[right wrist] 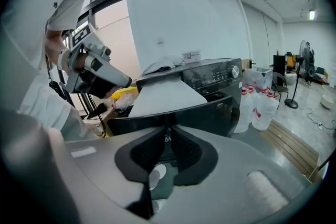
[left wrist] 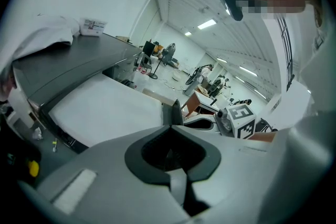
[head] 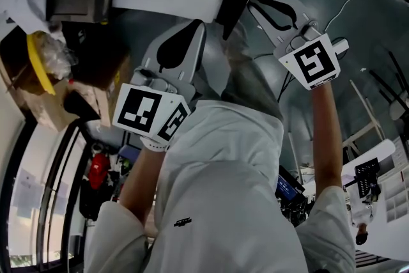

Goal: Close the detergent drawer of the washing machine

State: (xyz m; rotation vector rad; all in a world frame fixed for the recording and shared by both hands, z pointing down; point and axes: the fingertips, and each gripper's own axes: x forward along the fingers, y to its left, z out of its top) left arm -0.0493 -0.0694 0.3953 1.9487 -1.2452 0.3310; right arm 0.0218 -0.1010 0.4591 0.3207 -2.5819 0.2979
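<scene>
Two grey claws are held up in front of a person's white-clad torso, each carrying a cube with black-and-white square markers: the left cube sits close to the chest, the right cube higher and further out.

The left claw is clenched, its dark-lined tips meeting with only a hollow behind them, and it grips nothing. It points past a wide white sheet and a grey top with a crumpled white cloth.

The right claw is drawn in to a thin slit between its pads, and nothing sits in that slit. It faces the black washing machine, which stands well apart from it, with a control panel and a round silver knob along its upper front and the white sheet lying on top. The detergent drawer cannot be picked out on that dark front. Neither claw touches the machine.

White plastic jugs with red caps stand on the floor just beside the machine, and a yellow-rimmed bag sits on its other side.
</scene>
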